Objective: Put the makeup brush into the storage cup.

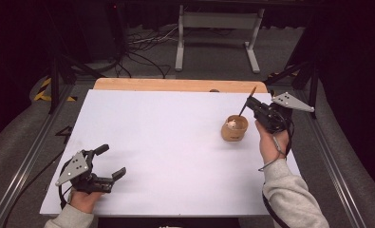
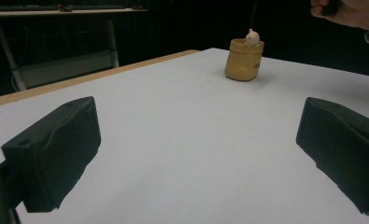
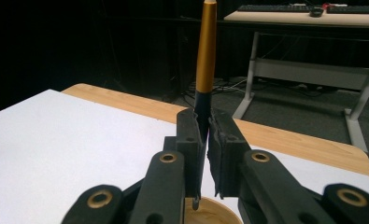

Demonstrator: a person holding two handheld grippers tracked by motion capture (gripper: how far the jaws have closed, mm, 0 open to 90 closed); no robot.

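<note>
Pen [image 3: 205, 51], black lower barrel and gold upper end, held upright and slightly tilted over the small tan wooden cup [image 1: 234, 128], which stands on the right half of the white desk [image 1: 166, 142]. Right gripper [image 3: 205, 140] has its fingers clamped shut on the dark part of the pen; the lower tip hangs just above the cup's rim in the right gripper view. Something small and pale [image 2: 252, 36] sits in the cup's mouth, too small to identify. Looks like the placing step: pen poised to go into the cup. Next move would need a straight lowering, tip clear of the rim, then release. Left gripper [image 1: 110, 161] rests near the desk's front left, fingers spread wide, holding nothing.
</note>
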